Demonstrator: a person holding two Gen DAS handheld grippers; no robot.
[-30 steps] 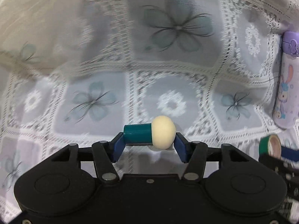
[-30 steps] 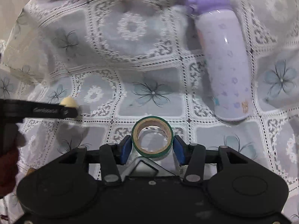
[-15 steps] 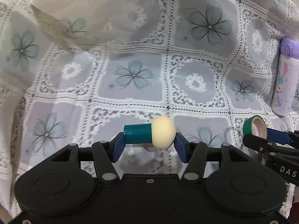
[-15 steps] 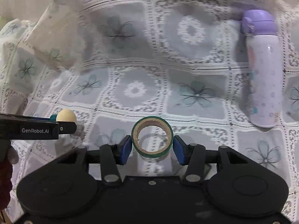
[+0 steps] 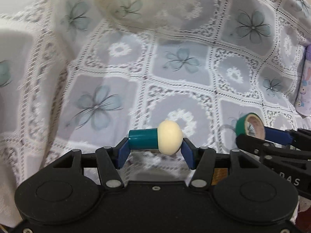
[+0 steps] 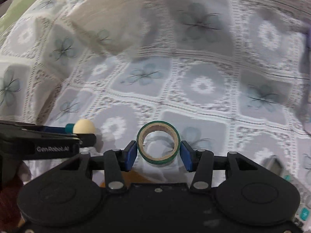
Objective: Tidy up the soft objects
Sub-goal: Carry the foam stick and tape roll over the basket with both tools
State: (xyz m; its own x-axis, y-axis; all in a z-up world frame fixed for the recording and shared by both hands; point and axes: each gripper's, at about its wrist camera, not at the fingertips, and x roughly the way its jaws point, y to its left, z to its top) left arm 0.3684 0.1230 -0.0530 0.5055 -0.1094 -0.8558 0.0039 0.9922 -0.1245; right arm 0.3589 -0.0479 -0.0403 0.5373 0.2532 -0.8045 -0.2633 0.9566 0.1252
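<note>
Lace cloth covers the bench while the left gripper clamps a toy mushroom and the right gripper clamps a tape roll, both mid-carry, needing a drop spot next.

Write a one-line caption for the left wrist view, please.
Left gripper clamps a teal-and-cream mushroom toy above a lace tablecloth; right gripper carries green tape.

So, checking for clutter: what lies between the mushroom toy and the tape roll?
Only bare lace tablecloth between mushroom toy and tape roll, in the left wrist view.
</note>
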